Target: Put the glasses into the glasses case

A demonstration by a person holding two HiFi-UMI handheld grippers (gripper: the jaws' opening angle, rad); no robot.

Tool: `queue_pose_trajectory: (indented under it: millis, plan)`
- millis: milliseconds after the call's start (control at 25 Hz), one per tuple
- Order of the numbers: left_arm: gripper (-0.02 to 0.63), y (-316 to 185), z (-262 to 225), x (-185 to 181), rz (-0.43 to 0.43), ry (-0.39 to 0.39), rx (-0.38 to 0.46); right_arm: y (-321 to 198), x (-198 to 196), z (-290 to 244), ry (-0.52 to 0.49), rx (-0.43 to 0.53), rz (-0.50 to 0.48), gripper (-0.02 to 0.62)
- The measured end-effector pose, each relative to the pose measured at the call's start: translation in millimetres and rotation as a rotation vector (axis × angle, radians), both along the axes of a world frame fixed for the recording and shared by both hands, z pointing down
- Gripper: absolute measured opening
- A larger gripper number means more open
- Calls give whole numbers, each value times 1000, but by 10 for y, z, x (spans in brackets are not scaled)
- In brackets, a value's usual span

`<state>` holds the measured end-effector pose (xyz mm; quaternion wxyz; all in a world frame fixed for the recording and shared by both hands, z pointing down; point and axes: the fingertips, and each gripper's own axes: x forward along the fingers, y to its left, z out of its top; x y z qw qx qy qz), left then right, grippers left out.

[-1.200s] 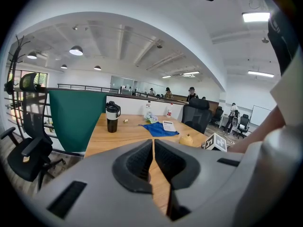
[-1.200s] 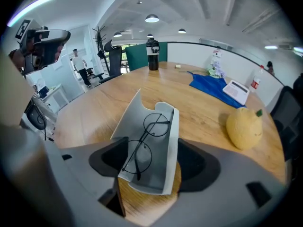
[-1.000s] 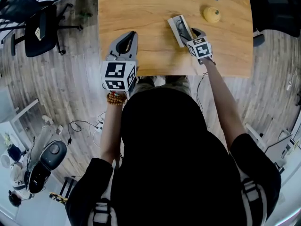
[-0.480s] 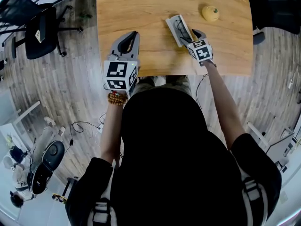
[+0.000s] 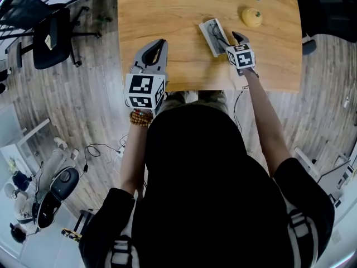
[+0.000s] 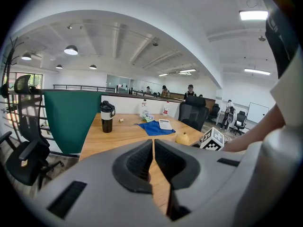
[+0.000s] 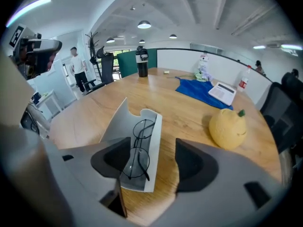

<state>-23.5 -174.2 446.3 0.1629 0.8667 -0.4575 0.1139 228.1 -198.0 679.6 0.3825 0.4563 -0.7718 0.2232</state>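
An open white glasses case (image 7: pixel 142 148) lies on the wooden table (image 5: pixel 167 15), with thin black wire glasses (image 7: pixel 138 150) inside it. My right gripper (image 7: pixel 151 162) hangs over the case's near end with its jaws wide and closing. The left jaw overlaps the case's left edge, and the right jaw stands clear of the case over bare wood. In the head view the case (image 5: pixel 212 35) sits just left of the right gripper (image 5: pixel 230 39). My left gripper (image 5: pixel 155 46) rests at the table's near edge, apart from the case. Its jaws (image 6: pixel 154 150) are shut with nothing between them.
A yellow lemon-shaped object (image 7: pixel 228 126) sits right of the case. Farther back are a blue cloth (image 7: pixel 201 91) with a white device on it and a black bottle (image 7: pixel 142 60). An office chair (image 5: pixel 47 35) stands on the floor to the left.
The right gripper has rolled slightly over the case's near end. The left gripper has kept still.
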Motion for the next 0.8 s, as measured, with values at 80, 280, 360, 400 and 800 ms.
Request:
queue_pose_trajectory:
  millis: [80,280,360,400,800]
  plan:
    - [32,16,-8,-8,-1,1,1,37,81,33,30,-16,15,304]
    - [31,36,12,-7,-1,1,-4,121,57,158,54,-55,19,301]
    - [32,31,7,-2,1,3,-1,73,68,182,61,-42,37,304]
    - [31,30,1,-4,2,3,1,51,71,182,65,-39,43,307]
    - [31,80,18,-10,1,2,-5,-34,31,211,39,-54,36,318]
